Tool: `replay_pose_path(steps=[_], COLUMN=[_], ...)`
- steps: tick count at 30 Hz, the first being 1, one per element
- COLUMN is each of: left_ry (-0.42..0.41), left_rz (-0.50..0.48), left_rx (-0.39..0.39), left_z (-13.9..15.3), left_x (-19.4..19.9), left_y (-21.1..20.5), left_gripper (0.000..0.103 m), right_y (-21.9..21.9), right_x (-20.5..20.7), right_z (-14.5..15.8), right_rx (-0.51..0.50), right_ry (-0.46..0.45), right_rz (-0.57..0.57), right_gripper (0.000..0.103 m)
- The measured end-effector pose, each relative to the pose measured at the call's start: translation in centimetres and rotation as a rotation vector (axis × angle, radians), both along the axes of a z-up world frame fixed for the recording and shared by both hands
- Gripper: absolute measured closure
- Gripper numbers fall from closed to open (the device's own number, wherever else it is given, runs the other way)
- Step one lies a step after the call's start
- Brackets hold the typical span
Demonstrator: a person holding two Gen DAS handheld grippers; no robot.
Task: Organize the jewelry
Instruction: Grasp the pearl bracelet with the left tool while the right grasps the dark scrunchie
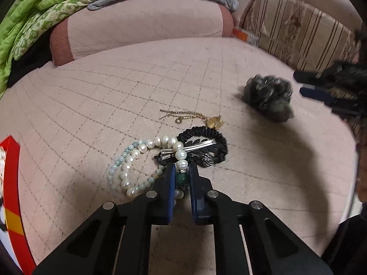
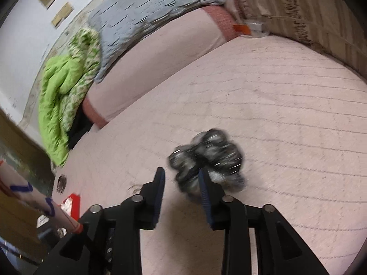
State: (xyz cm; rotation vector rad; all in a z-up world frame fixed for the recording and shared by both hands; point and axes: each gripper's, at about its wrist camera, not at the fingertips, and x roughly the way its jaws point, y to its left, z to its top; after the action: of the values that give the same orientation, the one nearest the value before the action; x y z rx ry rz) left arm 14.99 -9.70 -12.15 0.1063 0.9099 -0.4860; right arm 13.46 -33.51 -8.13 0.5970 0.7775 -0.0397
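On pink quilted bed point(image 1: 114, 87), jewelry pile sits mid-cover. Left hand-held gripper point(image 1: 182, 167) pinched narrow on pearl bracelet point(image 1: 130, 160), green bead right between pads, pitched steeply down. Tip imo: lift slow, since silver clip point(image 1: 188, 149) and black scrunchie point(image 1: 206, 137) lie tangled over pearls; gold chain point(image 1: 183, 115) just beyond. Right hand-held gripper point(image 2: 181, 176) half-open, angled down, nothing gripped; fuzzy dark hair tie point(image 2: 206, 155) at fingertips, blurry. Red box point(image 1: 12, 194) at left edge, probably destination.
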Motion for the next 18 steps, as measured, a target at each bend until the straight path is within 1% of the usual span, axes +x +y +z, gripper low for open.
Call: replay_pose_path(steps=[1,5,7,10,12,15,18], left_ry=[-0.004,-0.035,-0.051,-0.072,-0.079,-0.105,-0.083], left_rz=[-0.001,0.001,0.004,0.014,0.026,0.04,0.051], left_rx=[-0.033,-0.11,-0.133,-0.162,-0.179,-0.17,-0.193], left_z=[0.5,3.2,4.3,6.1,6.8,7.1,6.6], left_x=[-0.4,-2.2,-2.9,-4.0,-4.6,-5.4,-5.3], left_y=[0.4,2.6,3.7,5.9,7.1,8.3,9.8], left_gripper=[0.092,0.092,0.092,0.092,0.092,0.092,0.092], right_y=[-0.4,-1.9,-2.2,-2.1,-2.1,-2.2,-1.9], right_x=[0.0,0.1,0.5,1.6,2.5,3.5,4.5], right_z=[-0.1,-0.4,-0.8,-1.2,-1.9,-3.0,-4.2], right_rx=[-0.002,-0.001,-0.002,-0.026,-0.053,-0.084,-0.087], right_ry=[0.005,0.025,0.043,0.074,0.109,0.156,0.198], right_rz=[-0.018,-0.074,-0.086,-0.092,-0.1,-0.107,-0.098], right_gripper=[0.06,0.058,0.051,0.05,0.05,0.05,0.05])
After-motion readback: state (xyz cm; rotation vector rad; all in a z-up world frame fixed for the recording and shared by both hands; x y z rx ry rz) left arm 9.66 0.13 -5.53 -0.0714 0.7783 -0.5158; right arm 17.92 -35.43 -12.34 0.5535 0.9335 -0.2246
